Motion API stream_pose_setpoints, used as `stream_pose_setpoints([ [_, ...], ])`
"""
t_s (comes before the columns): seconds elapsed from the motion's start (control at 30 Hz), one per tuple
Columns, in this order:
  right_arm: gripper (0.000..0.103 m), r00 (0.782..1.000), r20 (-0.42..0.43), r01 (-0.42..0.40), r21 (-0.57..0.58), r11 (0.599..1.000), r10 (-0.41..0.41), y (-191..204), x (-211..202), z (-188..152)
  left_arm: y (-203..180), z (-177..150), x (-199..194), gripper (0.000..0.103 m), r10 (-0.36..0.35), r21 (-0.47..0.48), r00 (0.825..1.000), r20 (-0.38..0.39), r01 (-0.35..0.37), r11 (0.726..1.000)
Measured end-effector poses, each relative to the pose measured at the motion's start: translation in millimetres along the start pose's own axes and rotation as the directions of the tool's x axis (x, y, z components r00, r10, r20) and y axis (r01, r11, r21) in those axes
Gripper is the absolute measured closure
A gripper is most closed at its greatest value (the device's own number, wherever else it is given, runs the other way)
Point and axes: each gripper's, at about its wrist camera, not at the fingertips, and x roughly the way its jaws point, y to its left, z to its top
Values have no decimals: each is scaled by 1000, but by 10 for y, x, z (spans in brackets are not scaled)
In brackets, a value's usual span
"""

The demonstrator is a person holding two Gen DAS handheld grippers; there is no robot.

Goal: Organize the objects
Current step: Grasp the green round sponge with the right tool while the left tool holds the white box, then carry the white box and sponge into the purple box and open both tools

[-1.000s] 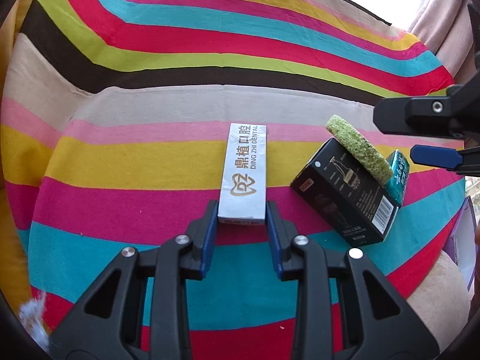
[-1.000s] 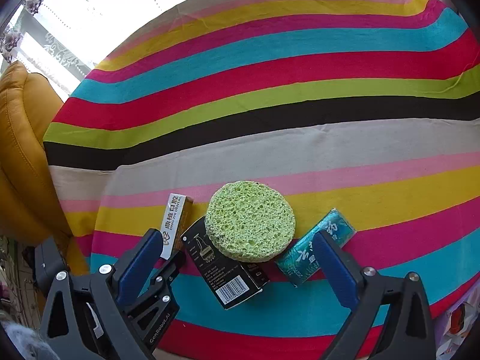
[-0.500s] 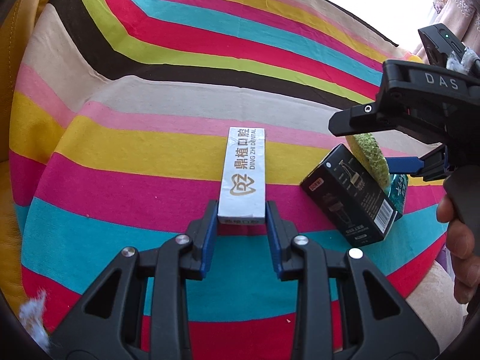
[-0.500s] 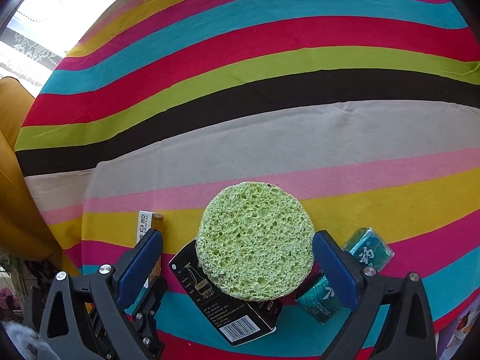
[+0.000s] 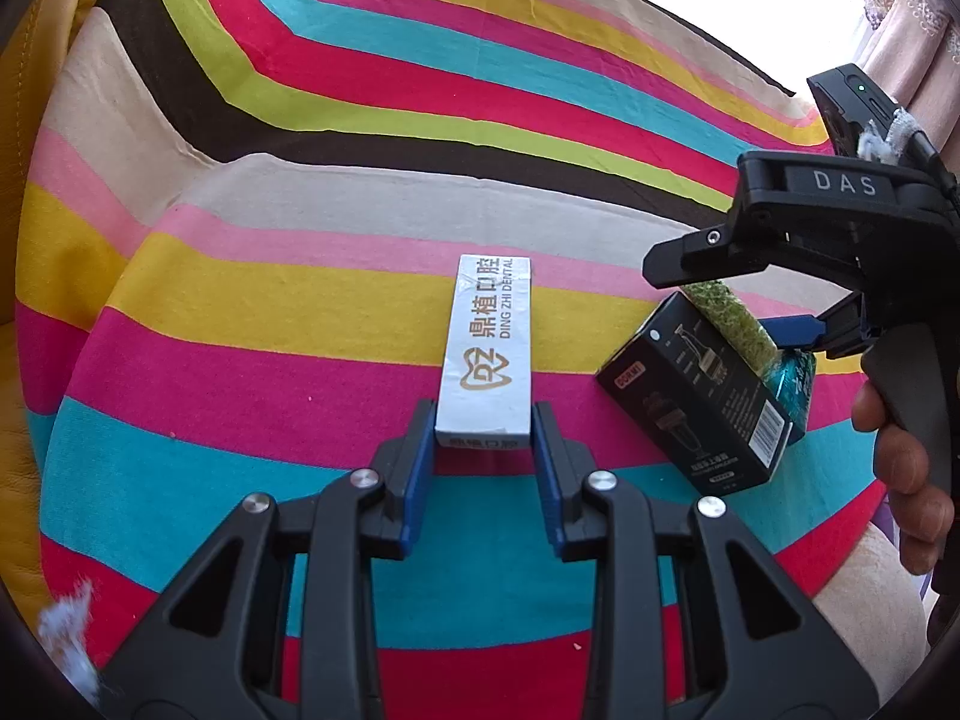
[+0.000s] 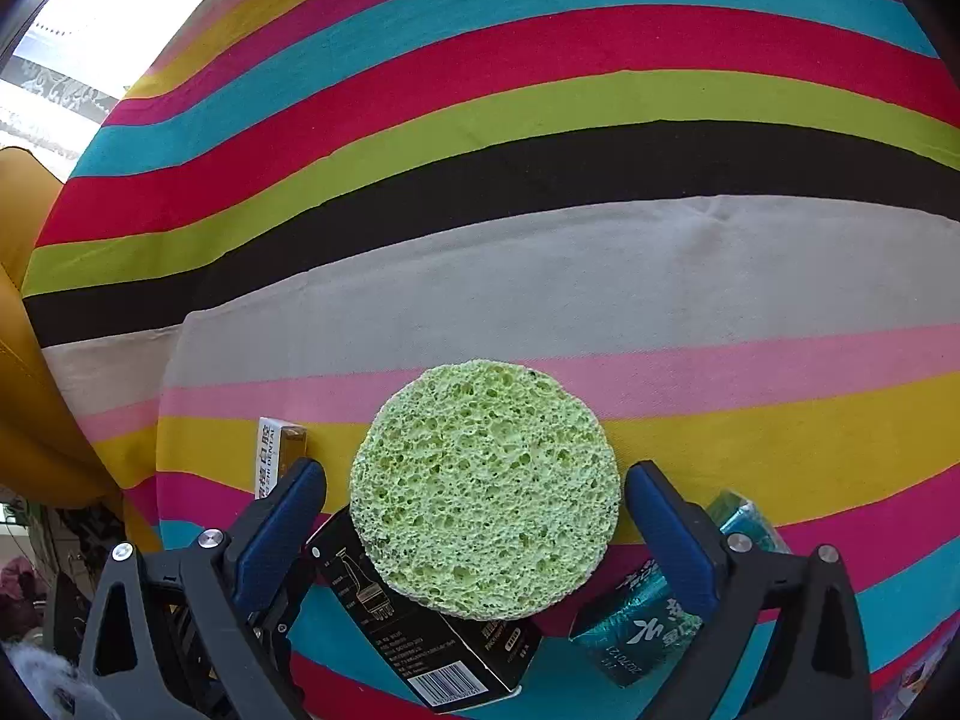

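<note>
Clamped on the near end of a white toothpaste box, the left gripper has its blue pads pressed against both long sides of the box, which lies lengthwise away from the camera across the pink and yellow bands of a striped cloth. To the right in the left wrist view, a black carton lies at an angle on the cloth, with a green sponge propped on its far edge and a teal packet just behind it. The right gripper reaches in from the right edge above the sponge, a person's hand wrapped round its handle. From the right wrist view, the right gripper stands with its jaws spread wide, one blue pad on each side of the round green sponge; whether the pads touch the sponge's rim cannot be told. The sponge rests on top of the black carton, the teal packet lies at lower right partly behind the right finger, and the far end of the toothpaste box shows at left on the striped cloth. A mustard leather seat borders the cloth at the left edge.
</note>
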Motion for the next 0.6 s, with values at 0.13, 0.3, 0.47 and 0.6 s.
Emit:
stream_pose_setpoints([
  [0.13,7,999,28,35,-38,999,-34,54,-9,-9,10,14,8,68,0,1,1000,2,0,1000],
  [0.3,20,996,67,66,-70,995,-61,42,-65,-50,-6,-4,-14,68,-1,2,1000,5,1,1000],
  [0.47,20,978,202,63,-52,997,-51,-15,-263,-201,-4,10,-124,68,18,-1,999,50,-18,1000],
  [0.6,20,941,332,95,-74,993,-66,22,-525,-465,-25,-13,-273,68,59,2,992,108,-59,998],
])
